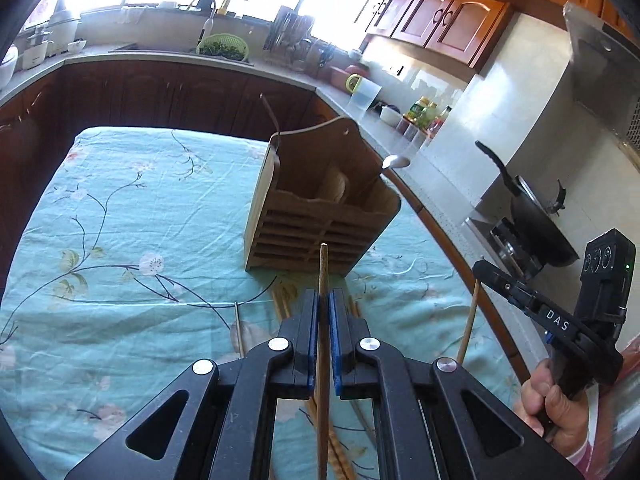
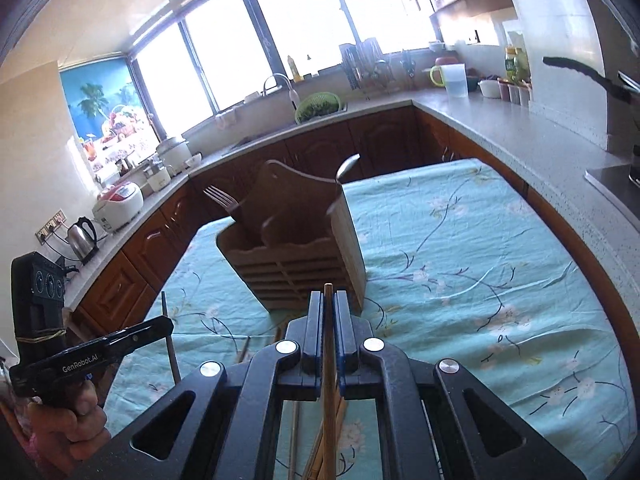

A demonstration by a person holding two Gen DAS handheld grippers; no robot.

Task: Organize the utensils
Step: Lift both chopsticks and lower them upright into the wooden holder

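Note:
A wooden utensil holder [image 1: 320,216] [image 2: 296,256] stands on the table with a fork [image 2: 222,198], a metal spoon [image 1: 394,163] [image 2: 347,166] and a wooden spoon [image 1: 334,188] in it. My left gripper [image 1: 323,304] is shut on a wooden chopstick [image 1: 323,272] that stands upright just in front of the holder. My right gripper [image 2: 329,304] is shut on another wooden chopstick [image 2: 328,292], also upright in front of the holder. Each gripper shows in the other's view, the right gripper [image 1: 480,270] and the left gripper [image 2: 168,324]. More chopsticks [image 1: 282,306] lie on the cloth below.
The table has a teal floral cloth [image 1: 140,220] [image 2: 460,260]. A kitchen counter [image 2: 500,120] wraps around it, with a sink, a green colander [image 2: 318,105], a kettle [image 2: 82,238], a rice cooker [image 2: 118,206] and a pan on the stove [image 1: 536,220].

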